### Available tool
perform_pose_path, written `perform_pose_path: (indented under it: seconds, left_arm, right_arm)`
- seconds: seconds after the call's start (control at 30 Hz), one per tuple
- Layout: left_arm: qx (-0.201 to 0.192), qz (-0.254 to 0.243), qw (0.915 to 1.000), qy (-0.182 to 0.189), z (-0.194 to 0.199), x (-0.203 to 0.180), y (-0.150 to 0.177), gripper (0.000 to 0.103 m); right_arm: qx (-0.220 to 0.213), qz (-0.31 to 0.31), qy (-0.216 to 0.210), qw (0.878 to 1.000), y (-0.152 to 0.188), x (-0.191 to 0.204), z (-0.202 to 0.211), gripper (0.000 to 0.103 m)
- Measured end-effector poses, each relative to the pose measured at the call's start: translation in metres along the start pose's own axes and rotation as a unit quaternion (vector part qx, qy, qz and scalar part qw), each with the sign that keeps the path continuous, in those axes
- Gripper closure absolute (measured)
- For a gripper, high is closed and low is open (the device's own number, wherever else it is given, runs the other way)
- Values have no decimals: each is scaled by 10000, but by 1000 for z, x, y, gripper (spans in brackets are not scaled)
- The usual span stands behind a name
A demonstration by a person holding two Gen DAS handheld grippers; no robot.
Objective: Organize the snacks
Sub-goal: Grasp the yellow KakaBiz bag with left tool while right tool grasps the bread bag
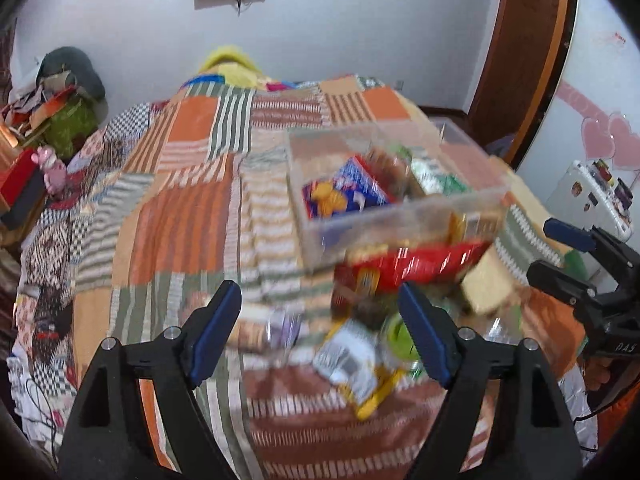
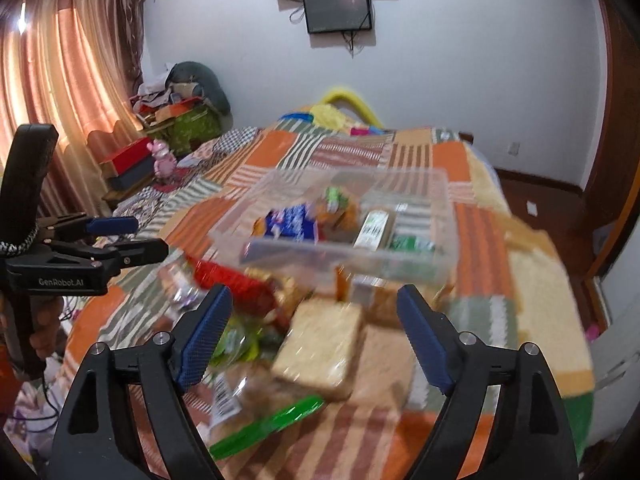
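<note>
A clear plastic bin (image 1: 316, 232) (image 2: 444, 256) sits on the patchwork bedspread and holds several snack packs, among them a blue biscuit box (image 1: 352, 192) (image 2: 292, 222). Loose snacks lie in front of it: a red pack (image 1: 416, 266) (image 2: 230, 280), a pale cracker pack (image 2: 324, 348) (image 1: 486, 284) and a green-edged pack (image 2: 268, 426). My left gripper (image 1: 320, 332) is open and empty above the loose pile. My right gripper (image 2: 314, 338) is open and empty above the cracker pack. Both views are blurred.
The bed (image 1: 180, 208) is covered by an orange, green and white quilt. A cluttered side shelf with a pink toy (image 2: 164, 160) stands at the left. A wooden door (image 1: 520, 52) and a small white fridge (image 1: 588, 196) are at the right.
</note>
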State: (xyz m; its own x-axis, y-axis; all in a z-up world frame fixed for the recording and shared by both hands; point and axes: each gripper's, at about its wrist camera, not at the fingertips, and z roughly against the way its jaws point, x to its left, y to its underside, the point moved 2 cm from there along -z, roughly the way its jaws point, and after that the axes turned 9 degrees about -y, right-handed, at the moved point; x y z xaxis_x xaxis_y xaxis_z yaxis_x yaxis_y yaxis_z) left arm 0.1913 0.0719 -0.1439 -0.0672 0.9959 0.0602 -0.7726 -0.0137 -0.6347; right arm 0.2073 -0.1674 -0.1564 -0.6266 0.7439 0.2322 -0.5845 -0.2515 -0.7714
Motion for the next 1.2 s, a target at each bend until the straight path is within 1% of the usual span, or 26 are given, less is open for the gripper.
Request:
perform_pose_path:
  seconds: [0.07,0.13,0.23,0.3,0.37,0.5,0.63,0.77,0.83,0.93,0.97,1.0,1.07,1.17,1.2]
  left_arm:
    - [71,-24,10000,-39,-5,1,15,22]
    - [226,5,9997,48,-12,1,30,22]
    - [448,75,9989,139,-22,2,48,22]
    - [596,147,9979,197,-30,1,57,22]
    - [660,200,9973,247,-34,0,63,22]
    - [738,325,9961,366,-45,-5,64,22]
    - [805,334,9952,446,-57,-12,60,22]
    - [742,343,9958,405,-63,-15,57,22]
    - [735,360,9958,402,-67,-15,56,22]
    - [745,389,9956,405,-72,-16,56,23]
    - [758,379,9955,420,-74,-16,57,25]
    - [759,379,9954,449,-75,-16,57,26]
    - [737,422,9952,477,-76,-15,58,33]
    - [628,445,9962,414,-72,-13,60,46]
    - [595,459,9962,439,-71,-11,60,48]
  right_arm:
    - [94,-83,-2,9999,8,2,-4,21]
    - [157,-227,35,9996,15,1,-9,21]
    - [311,-535,-127,9980,27,-1,-14,21]
    - [393,-660,-154,9969,34,-1,-17,21]
    - [471,-763,-211,9958,37,0,-19,21]
    - [603,-816,-259,9945,39,5,-25,21]
    - [722,-755,-248,9942,43,10,-32,21]
    - [823,-784,-296,9931,47,10,-38,21]
    - [800,-773,-291,9934,48,10,-38,22]
    - [773,-817,-378,9929,49,6,-35,28]
    - [770,-828,-412,9927,49,5,-34,32]
    - [760,-852,-492,9922,50,4,-32,38]
    - [792,-916,-655,9905,52,3,-30,45]
    - [748,-924,-685,9906,55,4,-28,48]
    - [732,-916,-687,9907,56,4,-26,50]
